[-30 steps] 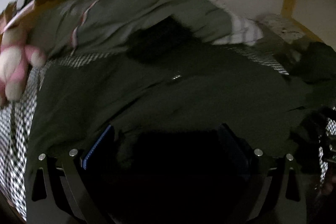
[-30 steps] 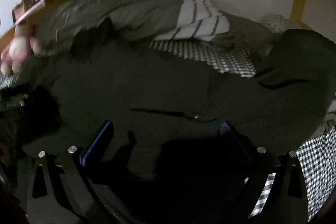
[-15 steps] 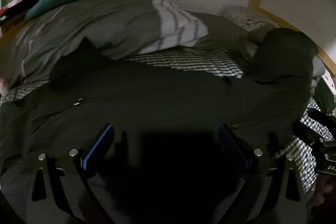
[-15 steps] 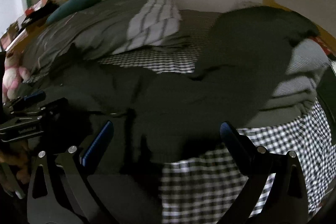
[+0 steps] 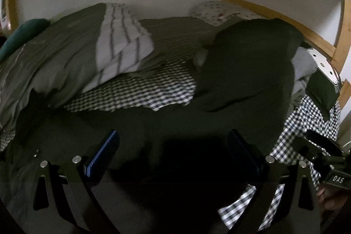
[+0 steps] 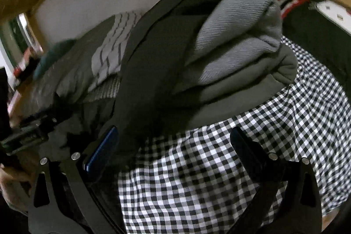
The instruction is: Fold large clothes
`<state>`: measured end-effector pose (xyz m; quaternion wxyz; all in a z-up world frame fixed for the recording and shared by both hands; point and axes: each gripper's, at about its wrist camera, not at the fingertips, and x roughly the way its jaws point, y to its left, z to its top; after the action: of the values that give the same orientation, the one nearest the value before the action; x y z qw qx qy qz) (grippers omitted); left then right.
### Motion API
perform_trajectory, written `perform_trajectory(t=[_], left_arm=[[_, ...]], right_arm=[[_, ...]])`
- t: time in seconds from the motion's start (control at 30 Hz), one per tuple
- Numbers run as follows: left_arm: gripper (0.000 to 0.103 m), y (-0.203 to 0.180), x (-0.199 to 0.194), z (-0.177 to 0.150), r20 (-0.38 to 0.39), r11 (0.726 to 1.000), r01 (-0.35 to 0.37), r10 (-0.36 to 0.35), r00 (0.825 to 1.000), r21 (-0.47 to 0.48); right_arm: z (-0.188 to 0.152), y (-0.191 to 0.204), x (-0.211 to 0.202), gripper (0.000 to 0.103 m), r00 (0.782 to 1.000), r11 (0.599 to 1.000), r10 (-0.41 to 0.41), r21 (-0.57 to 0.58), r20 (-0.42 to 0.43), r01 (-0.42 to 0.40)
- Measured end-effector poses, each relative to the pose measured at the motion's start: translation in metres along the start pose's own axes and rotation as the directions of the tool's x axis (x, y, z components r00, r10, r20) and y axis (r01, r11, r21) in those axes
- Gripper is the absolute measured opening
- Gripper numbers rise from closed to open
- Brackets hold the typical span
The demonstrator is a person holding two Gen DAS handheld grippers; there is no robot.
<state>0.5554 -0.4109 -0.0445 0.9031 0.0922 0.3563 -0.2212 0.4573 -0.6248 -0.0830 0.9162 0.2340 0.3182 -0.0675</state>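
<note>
While both tools gape, dark garment [image 5: 175,124] lies under left tool [image 5: 173,152]; beside right tool [image 6: 175,146].

Bare checked sheet [image 6: 219,168] lies open at near right; a folded grey pile [image 6: 237,54] blocks far right, rumpled duvet [image 5: 54,58] far left.

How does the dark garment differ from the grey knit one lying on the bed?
The dark garment is dark olive; the grey knit is pale grey with fine ribs. The dark garment is spread wide over the checked sheet, while the grey knit is folded into a thick bundle. One end of the dark garment drapes up over the bundle, so the grey knit lies partly under it. Both rest on the bed, and neither is held.
</note>
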Motion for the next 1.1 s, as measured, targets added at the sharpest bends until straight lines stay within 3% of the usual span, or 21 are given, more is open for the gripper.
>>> perform_trajectory(t=[0.17,0.3,0.43,0.53,0.63,0.7,0.77,0.8,0.87,0.97,1.0,1.03,1.07,1.1], left_arm=[[0.097,-0.025,0.008,0.0,-0.008,0.999,0.003,-0.003,1.0,0.04],[0.097,-0.034,0.008,0.002,0.002,0.998,-0.008,0.008,1.0,0.063],[0.097,-0.033,-0.003,0.033,0.039,0.997,-0.011,0.008,0.999,0.074],[0.097,-0.038,-0.007,0.061,0.05,0.994,-0.005,0.0,0.999,0.105],[0.097,-0.058,-0.002,0.08,0.02,0.982,0.025,-0.029,0.999,0.186],[0.097,-0.081,0.007,0.084,-0.001,0.961,0.013,-0.014,1.0,0.275],[0.097,-0.111,0.017,0.076,-0.012,0.913,-0.04,0.049,0.999,0.406],[0.097,-0.121,0.02,0.07,-0.004,0.892,-0.061,0.07,0.998,0.447],[0.097,-0.149,0.024,0.048,0.019,0.832,-0.096,0.103,0.995,0.546],[0.097,-0.182,0.041,0.021,0.061,0.743,-0.194,0.203,0.977,0.641],[0.097,-0.186,0.046,0.018,0.076,0.729,-0.22,0.225,0.971,0.648],[0.097,-0.19,0.051,0.017,0.088,0.727,-0.241,0.242,0.966,0.643],[0.096,-0.19,0.056,0.018,0.079,0.743,-0.237,0.242,0.967,0.626],[0.082,-0.186,0.061,0.021,0.04,0.784,-0.194,0.211,0.977,0.589]], right_arm=[[0.018,-0.023,-0.003,0.1,0.992,0.988,0.111,0.106,0.059,-0.116],[0.032,-0.031,0.012,0.1,0.975,0.96,0.216,0.169,0.048,-0.221],[0.038,-0.034,0.036,0.099,0.968,0.945,0.25,0.223,-0.016,-0.24],[0.033,-0.023,0.04,0.099,0.959,0.949,0.28,0.159,-0.036,-0.271],[0.03,-0.015,0.04,0.099,0.971,0.967,0.236,0.105,-0.039,-0.231],[0.034,-0.025,0.031,0.099,0.989,0.981,0.15,0.119,0.011,-0.151],[0.035,-0.047,0.015,0.099,0.996,0.984,0.03,0.17,0.081,-0.043],[0.034,-0.062,0.002,0.099,0.99,0.976,-0.065,0.213,0.125,0.038],[0.031,-0.082,-0.011,0.099,0.976,0.954,-0.14,0.286,0.166,0.089],[0.029,-0.106,-0.021,0.099,0.969,0.915,-0.155,0.399,0.194,0.066],[0.028,-0.108,-0.021,0.1,0.969,0.909,-0.141,0.414,0.203,0.045],[0.029,-0.108,-0.021,0.1,0.97,0.909,-0.126,0.415,0.208,0.029],[0.029,-0.108,-0.021,0.1,0.971,0.912,-0.111,0.411,0.213,0.014],[0.03,-0.109,-0.023,0.1,0.969,0.915,-0.096,0.404,0.226,-0.003]])
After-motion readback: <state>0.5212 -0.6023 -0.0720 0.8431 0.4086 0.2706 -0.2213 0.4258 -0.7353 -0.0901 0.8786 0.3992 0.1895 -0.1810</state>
